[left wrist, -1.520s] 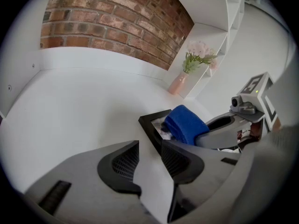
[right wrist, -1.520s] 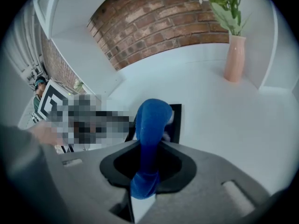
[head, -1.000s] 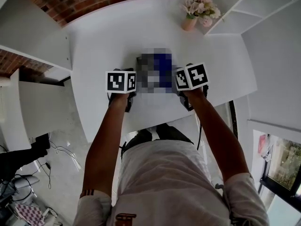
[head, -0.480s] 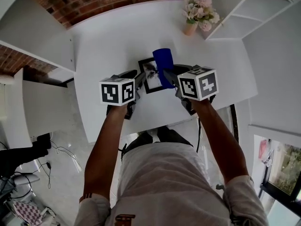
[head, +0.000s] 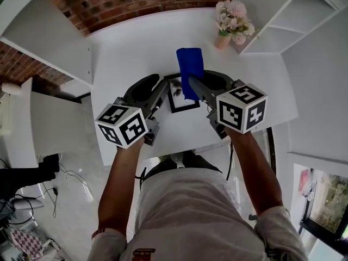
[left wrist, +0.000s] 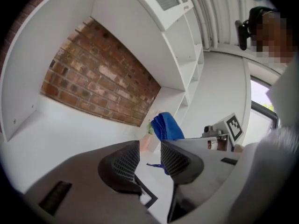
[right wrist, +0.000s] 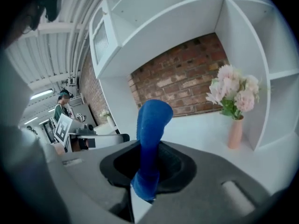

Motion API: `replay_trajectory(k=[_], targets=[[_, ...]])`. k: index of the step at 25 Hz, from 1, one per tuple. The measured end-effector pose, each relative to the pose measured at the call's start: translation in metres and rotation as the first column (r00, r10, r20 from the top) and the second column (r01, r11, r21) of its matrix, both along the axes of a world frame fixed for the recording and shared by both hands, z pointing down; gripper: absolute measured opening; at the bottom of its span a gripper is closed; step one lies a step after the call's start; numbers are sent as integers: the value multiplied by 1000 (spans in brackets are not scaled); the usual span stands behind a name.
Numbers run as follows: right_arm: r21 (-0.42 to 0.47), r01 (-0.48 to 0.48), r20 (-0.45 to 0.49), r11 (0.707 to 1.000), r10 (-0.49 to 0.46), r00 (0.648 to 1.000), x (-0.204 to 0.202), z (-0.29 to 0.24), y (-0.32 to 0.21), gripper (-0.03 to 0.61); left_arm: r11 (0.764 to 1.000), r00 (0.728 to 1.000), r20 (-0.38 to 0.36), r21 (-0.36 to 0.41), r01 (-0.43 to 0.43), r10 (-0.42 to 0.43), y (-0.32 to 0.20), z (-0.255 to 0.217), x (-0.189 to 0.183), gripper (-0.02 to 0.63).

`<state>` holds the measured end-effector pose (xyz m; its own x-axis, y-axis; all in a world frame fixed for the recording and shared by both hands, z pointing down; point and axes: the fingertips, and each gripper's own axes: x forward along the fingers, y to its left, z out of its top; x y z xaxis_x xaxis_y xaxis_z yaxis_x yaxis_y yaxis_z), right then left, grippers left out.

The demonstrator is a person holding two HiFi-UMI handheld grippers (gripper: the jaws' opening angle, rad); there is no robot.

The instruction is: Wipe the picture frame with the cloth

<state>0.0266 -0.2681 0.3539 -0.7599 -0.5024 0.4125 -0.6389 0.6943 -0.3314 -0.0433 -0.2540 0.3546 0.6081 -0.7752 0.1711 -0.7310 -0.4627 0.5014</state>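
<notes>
A black picture frame (head: 179, 97) shows at the middle of the white table (head: 130, 53), tilted. My left gripper (head: 162, 91) has its jaws at the frame's left edge. In the left gripper view a corner of the frame (left wrist: 148, 194) sits low between the jaws of the left gripper (left wrist: 149, 160), which are shut on it. My right gripper (head: 194, 83) is shut on a blue cloth (head: 190, 69) that stands up over the frame's right side. In the right gripper view the cloth (right wrist: 150, 139) rises from between the jaws of the right gripper (right wrist: 149, 164).
A pink vase of flowers (head: 231, 15) stands at the table's back right, beside a white shelf unit (head: 283, 10). A brick wall (head: 125, 4) runs behind the table. The table's front edge is just under my hands. A person (right wrist: 63, 104) stands far off.
Both grippers have risen toward the head camera and tipped their jaws upward. The blue cloth now stands higher, above the frame's right side.
</notes>
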Motion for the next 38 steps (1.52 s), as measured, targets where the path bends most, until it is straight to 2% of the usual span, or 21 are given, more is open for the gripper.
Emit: replay_trajectory(k=[3,6,10,13,17,22,28,33,38], targets=[[78,11,62,997,-16,998,-5,-24,4,75,994,1000,-3,105,14,-14,5,-30,-4,132],[179,24,123,984,-46,991,-9,-48,9,75,976,1000,11,218,18,-21,12,-58,-5,112],[299,27,170,954,-82,982,-13,-78,21,75,941,999,30,339,13,-25,26,-89,-4,77],[382,33,177,923,-108,978,-15,-95,32,75,918,998,47,396,13,-34,35,-102,-5,54],[458,35,181,888,-132,975,-16,-110,47,75,899,996,63,438,23,-56,45,-112,-8,31],[497,23,195,867,-138,971,-14,-115,59,75,881,994,78,473,32,-79,55,-119,-12,1],[550,17,203,835,-154,967,-10,-119,72,75,861,988,135,508,-9,-70,66,-122,-3,0],[561,26,204,828,-168,964,-12,-115,78,74,853,987,150,521,-38,-48,71,-122,6,0],[560,19,211,828,-165,964,-13,-112,78,72,854,989,146,518,-41,-41,71,-121,9,0]])
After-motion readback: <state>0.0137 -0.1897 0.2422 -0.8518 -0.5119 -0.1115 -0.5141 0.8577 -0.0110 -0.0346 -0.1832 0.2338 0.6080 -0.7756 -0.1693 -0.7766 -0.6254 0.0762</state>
